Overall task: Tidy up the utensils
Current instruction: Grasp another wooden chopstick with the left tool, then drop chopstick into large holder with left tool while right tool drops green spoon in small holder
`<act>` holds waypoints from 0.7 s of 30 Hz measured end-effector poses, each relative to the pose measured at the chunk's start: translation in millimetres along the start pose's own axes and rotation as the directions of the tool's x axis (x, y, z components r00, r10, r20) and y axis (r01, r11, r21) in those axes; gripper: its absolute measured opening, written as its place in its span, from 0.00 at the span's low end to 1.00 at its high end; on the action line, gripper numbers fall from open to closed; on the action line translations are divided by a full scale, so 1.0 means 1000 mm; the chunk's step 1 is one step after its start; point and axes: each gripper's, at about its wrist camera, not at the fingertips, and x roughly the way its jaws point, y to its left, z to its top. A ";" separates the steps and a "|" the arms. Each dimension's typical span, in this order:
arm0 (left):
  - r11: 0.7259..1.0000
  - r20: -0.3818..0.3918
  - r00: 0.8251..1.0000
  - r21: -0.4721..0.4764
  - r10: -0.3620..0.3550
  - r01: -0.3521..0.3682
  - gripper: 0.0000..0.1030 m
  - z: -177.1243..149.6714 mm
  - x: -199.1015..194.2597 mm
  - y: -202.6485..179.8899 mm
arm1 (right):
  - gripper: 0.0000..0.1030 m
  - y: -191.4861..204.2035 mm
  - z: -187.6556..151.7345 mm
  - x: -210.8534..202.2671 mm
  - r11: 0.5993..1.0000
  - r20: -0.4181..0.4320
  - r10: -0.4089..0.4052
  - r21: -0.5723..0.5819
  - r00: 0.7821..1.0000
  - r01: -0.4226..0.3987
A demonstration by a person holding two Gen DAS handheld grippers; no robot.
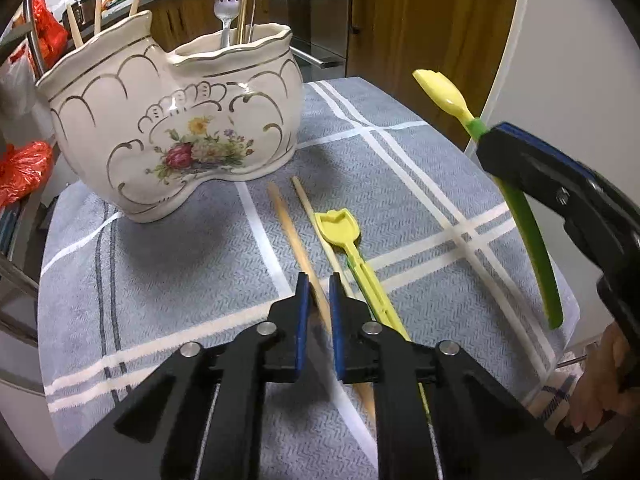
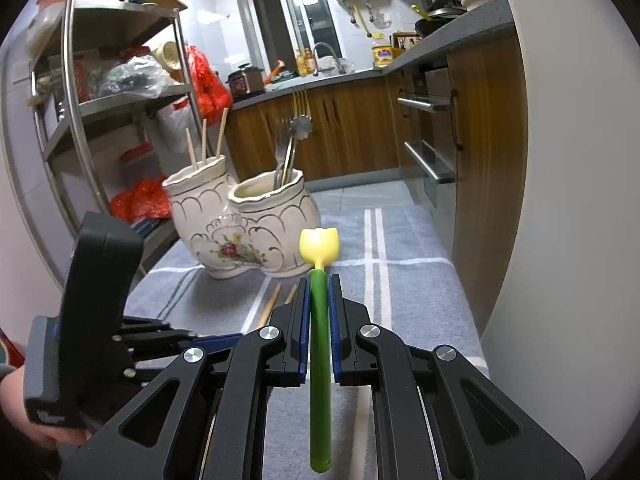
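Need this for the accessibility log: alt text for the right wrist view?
The right gripper holds a green-handled tulip utensil upright, yellow head toward a two-pot ceramic holder on a grey checked cloth. Chopsticks lie on the cloth; the left gripper sits at lower left.

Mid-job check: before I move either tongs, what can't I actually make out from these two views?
- Left tongs: whether they touch the chopstick between them; its near end runs under the tongs body.
- Yellow tulip utensil on the cloth: handle end hidden under the left tongs.
- Holder: inside of both compartments hidden by their rims, in both views.
- Chopstick tops: cut by the left view's upper edge.
- Green-handled tulip utensil: clamped in the right tongs, working face turned away.
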 end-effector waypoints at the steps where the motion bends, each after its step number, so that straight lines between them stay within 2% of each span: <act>1: 1.000 0.000 1.000 -0.005 -0.012 0.012 0.07 0.002 0.003 0.002 | 0.10 0.001 0.000 -0.001 1.000 0.006 0.004 -0.006 1.000 -0.004; 4: 0.998 0.009 0.998 -0.017 -0.060 0.060 0.05 0.003 0.005 0.015 | 0.10 0.002 0.000 -0.006 1.000 0.027 0.010 -0.017 1.000 -0.010; 5: 0.997 0.039 0.996 -0.013 -0.080 0.081 0.05 0.000 -0.001 0.018 | 0.10 0.003 0.000 -0.008 1.000 0.033 0.011 -0.018 0.999 -0.011; 7: 0.998 0.076 0.995 0.014 -0.069 0.068 0.05 -0.004 -0.012 0.024 | 0.10 0.004 0.000 -0.010 1.000 0.049 0.014 -0.023 0.999 -0.013; 11: 0.997 0.191 0.979 0.050 -0.072 0.063 0.05 -0.015 -0.039 0.038 | 0.10 0.008 0.002 -0.016 0.999 0.088 0.021 -0.038 0.996 -0.018; 14: 0.992 0.329 0.937 0.079 -0.119 0.099 0.05 -0.025 -0.067 0.052 | 0.10 0.014 0.006 -0.018 0.999 0.111 0.031 -0.041 0.993 -0.026; 16: 0.993 0.420 0.902 0.099 -0.099 0.063 0.05 -0.028 -0.085 0.059 | 0.10 0.019 0.012 -0.018 0.998 0.134 0.043 -0.043 0.990 -0.037; 18: 0.995 0.477 0.875 0.090 -0.083 0.045 0.05 -0.024 -0.099 0.067 | 0.10 0.024 0.020 -0.015 0.998 0.150 0.047 -0.049 0.988 -0.040; 21: 0.996 0.544 0.835 0.056 -0.084 0.064 0.05 -0.008 -0.111 0.083 | 0.10 0.032 0.038 -0.005 0.997 0.172 0.060 -0.051 0.983 -0.052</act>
